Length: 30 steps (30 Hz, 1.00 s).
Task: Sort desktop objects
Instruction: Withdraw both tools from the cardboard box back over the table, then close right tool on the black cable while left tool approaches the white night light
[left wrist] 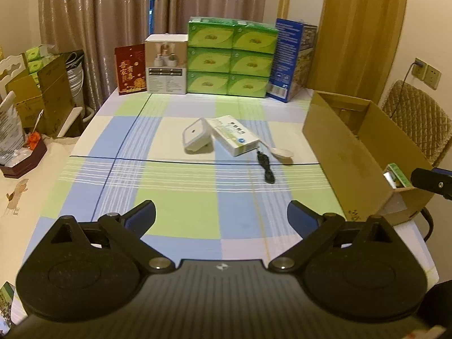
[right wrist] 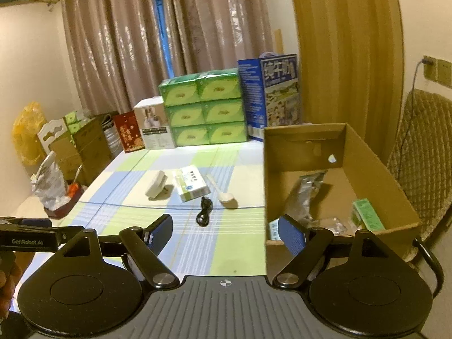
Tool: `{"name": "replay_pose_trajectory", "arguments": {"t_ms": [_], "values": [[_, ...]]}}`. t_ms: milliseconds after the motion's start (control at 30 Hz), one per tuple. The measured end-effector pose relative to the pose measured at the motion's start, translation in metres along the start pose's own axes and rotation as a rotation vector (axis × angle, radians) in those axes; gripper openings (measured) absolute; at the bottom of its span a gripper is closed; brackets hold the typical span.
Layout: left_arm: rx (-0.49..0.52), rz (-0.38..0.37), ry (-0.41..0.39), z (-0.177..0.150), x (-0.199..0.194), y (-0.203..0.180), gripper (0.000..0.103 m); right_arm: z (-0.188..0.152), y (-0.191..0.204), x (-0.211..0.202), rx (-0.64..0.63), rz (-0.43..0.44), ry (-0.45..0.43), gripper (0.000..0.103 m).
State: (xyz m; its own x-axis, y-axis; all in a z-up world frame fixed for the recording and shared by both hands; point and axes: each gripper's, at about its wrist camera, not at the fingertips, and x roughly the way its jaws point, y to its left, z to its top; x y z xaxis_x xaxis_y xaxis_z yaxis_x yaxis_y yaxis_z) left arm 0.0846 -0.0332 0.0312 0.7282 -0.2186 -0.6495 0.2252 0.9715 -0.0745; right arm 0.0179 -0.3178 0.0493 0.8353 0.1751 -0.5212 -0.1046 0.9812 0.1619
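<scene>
Both grippers, left [left wrist: 221,215] and right [right wrist: 225,230], are spread wide and empty at frame bottom; the cable [left wrist: 265,166], spoon [left wrist: 280,152] and medicine box [left wrist: 234,135] lie mid-frame, the carton [right wrist: 378,169] right.

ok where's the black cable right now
The black cable lies coiled on the checked tablecloth mid-table, just in front of the white spoon and medicine box, left of the cardboard box.

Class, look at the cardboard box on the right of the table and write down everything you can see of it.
The cardboard box is plain brown, open-topped and rectangular, standing upright at the table's right edge beside a quilted chair. Its far wall has a cut-out handle slot and a small round hole. Inside lie a silvery packet, a small green box and other crumpled wrapping. Neither hand-held gripper touches it.
</scene>
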Motion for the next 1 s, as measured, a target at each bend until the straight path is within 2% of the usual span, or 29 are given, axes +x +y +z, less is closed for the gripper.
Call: {"name": "replay_pose_trajectory", "arguments": {"t_ms": [433, 833, 900, 1000], "values": [[0.015, 0.024, 0.033, 0.008, 0.043, 0.039, 0.098, 0.004, 0.042, 0.060, -0.087, 0.071, 0.030, 0.079], [0.095, 0.010, 0.048, 0.018, 0.127, 0.068, 0.098, -0.007, 0.050, 0.165, -0.141, 0.048, 0.097, 0.079], [0.102, 0.008, 0.050, 0.019, 0.142, 0.072, 0.098, -0.009, 0.048, 0.184, -0.147, 0.036, 0.113, 0.077], [0.099, 0.000, 0.052, 0.020, 0.162, 0.078, 0.098, -0.013, 0.046, 0.211, -0.155, 0.024, 0.138, 0.069]]}}
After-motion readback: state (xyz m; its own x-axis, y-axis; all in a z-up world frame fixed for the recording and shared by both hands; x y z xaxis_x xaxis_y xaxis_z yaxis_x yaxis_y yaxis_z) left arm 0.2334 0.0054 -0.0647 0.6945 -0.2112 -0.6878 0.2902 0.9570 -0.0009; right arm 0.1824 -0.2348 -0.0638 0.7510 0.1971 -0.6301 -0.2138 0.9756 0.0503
